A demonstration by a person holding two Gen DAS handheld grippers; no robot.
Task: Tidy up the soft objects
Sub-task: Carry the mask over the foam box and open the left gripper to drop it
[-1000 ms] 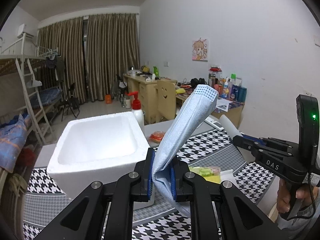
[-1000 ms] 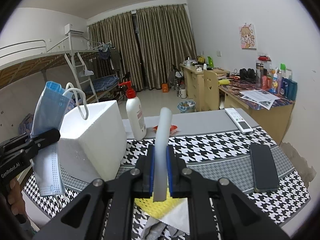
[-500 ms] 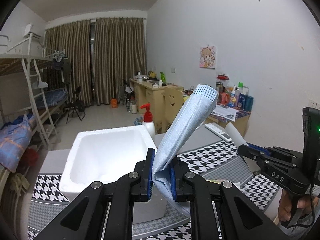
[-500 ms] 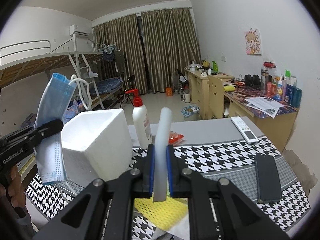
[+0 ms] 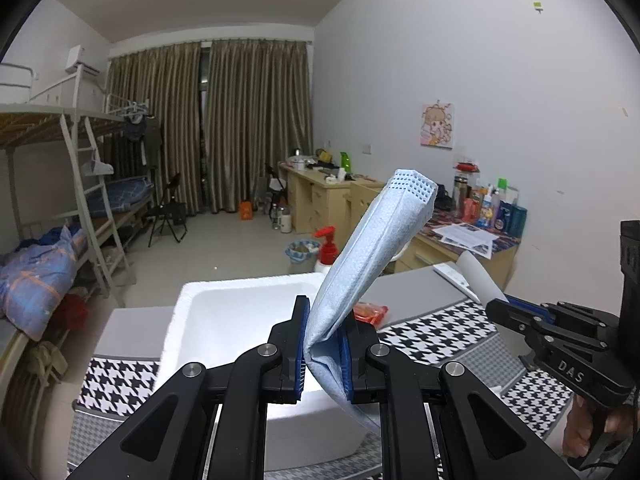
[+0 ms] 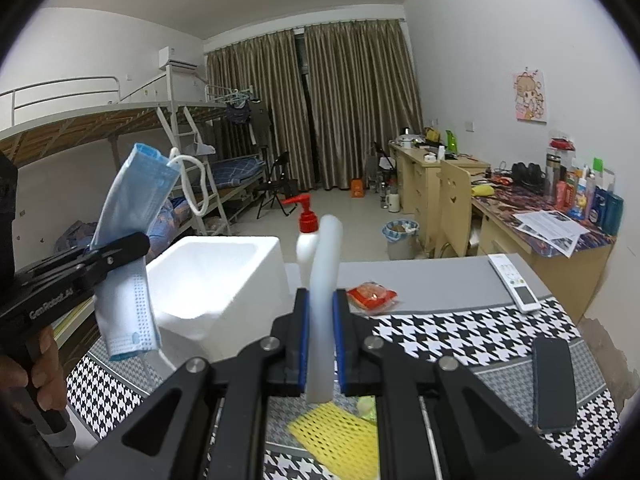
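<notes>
Above one white foam box (image 6: 216, 280) on the tabletop (image 6: 432, 280), two tongs are raised. Left tongs (image 5: 323, 354) are clamped on one blue face mask (image 5: 372, 248), held over the box's near rim. Right tongs (image 6: 320, 350), right of the box, pinch one white strip (image 6: 325, 300); what it is stays unclear. One yellow mesh cloth (image 6: 340, 436) lies half hidden beneath them.

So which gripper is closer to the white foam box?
Left. The left gripper with the blue mask sits right over the white foam box; the right gripper sits beside it.
</notes>
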